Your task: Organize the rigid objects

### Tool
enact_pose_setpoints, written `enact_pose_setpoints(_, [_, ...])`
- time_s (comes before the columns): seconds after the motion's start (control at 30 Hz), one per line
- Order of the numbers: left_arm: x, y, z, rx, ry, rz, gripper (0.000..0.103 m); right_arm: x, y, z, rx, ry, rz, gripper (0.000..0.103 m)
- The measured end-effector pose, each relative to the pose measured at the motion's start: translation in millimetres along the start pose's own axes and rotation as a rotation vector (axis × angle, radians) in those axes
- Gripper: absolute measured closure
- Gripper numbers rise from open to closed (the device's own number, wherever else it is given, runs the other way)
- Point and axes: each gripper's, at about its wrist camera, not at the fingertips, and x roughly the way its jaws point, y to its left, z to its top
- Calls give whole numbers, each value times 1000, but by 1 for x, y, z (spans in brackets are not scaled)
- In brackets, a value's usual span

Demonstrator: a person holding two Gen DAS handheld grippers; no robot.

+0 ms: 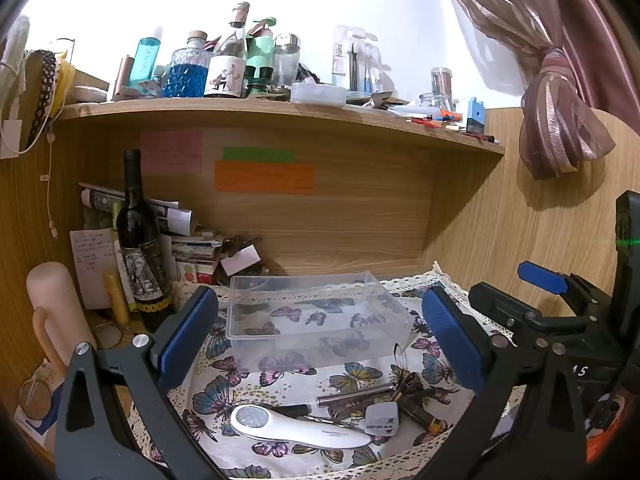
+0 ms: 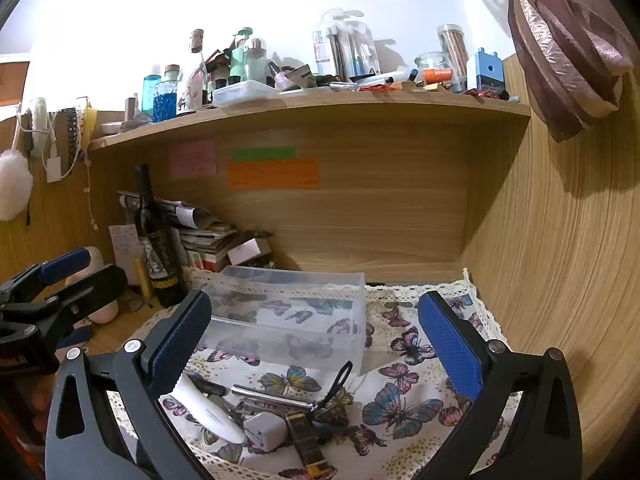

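Near: white handheld device (image 1: 296, 426), adapter (image 1: 382, 418), metal pieces loose on worktop | far: clear bin (image 1: 316, 316) empty | both hand-held grippers released, nothing sorted yet.

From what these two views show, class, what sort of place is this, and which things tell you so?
Probably a home desk nook in a bedroom or study. A wooden shelf crowded with bottles and toiletries, coloured sticky notes on the back panel, and a tied-back curtain beside a butterfly-print tablecloth all point to a lived-in room.

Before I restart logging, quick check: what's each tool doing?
Left tool: open, holding nothing.
Right tool: open, holding nothing.
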Motion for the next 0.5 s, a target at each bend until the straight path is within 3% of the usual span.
enact_pose_setpoints(0.5, [-2,-2,3,4,-8,-1,0,-1,1,1,1,-4,2,0])
